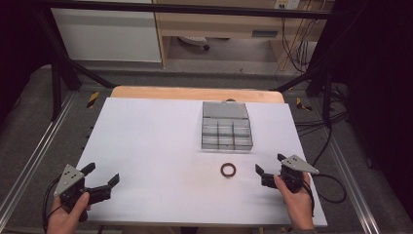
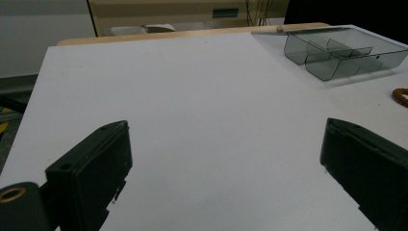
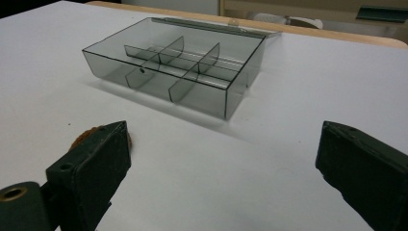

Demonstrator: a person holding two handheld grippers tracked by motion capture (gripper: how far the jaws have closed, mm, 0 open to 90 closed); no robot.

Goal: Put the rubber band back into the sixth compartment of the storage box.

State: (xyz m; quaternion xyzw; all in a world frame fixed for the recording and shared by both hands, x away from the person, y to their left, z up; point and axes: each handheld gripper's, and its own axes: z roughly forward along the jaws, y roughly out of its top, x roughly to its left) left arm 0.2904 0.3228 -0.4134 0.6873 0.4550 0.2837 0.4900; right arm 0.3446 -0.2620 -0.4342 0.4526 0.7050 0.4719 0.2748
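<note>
I hold my left gripper [image 1: 103,179] at the white table's [image 1: 151,146] near left, jaws spread, nothing between them. My right gripper [image 1: 267,168] gapes too, just right of the brown ring [image 1: 228,169], which lies before the clear divided box [image 1: 226,131].

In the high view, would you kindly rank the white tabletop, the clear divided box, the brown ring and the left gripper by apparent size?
1. White tabletop.
2. Clear divided box.
3. Left gripper, though it sits nearer the camera, so its rank against the box is unsure.
4. Brown ring.
</note>
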